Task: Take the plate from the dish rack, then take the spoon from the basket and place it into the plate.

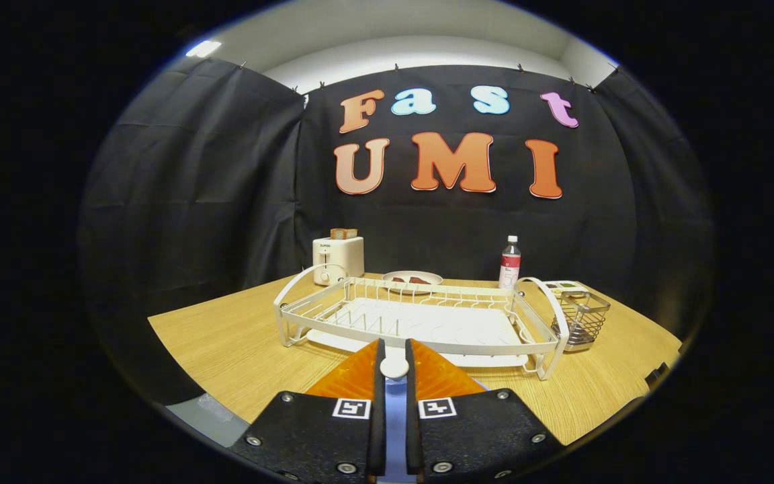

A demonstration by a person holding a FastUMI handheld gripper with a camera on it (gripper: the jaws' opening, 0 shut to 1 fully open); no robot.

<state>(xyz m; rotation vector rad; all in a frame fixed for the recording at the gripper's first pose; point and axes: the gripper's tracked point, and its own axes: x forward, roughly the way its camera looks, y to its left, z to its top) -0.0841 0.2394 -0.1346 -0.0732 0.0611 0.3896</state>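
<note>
The gripper [395, 344] has its fingers drawn close, with only a narrow slot between them. A small white rounded piece [394, 367] with a blue strip below it sits in that slot. It may be the spoon seen end-on, but the view is too cramped to tell, or to tell whether both fingers press on it. If it is the spoon, it should be light, stiff and smooth. It could easily swivel in a pinch, so a hold partway along the handle would suit it best.

Just ahead of the fingertips the dish rack [427, 344] stands on the wooden table [226, 349], and its wire slots look bare. The raised rim and looped end handles are the edges most likely to snag on a low pass. The wire basket [582, 317] hangs at the rack's right end, and its narrow mouth probably calls for a straight vertical lift.

Beyond the rack a pale plate [412, 277] lies flat on the table with something dark on it, between a toaster [338, 255] and a bottle [510, 262]. It looks rigid, glossy and breakable, and its rim is the only place to grip it. The table left of the rack is open, and so is the strip in front of the rack. The right side, near the basket, is tighter.
</note>
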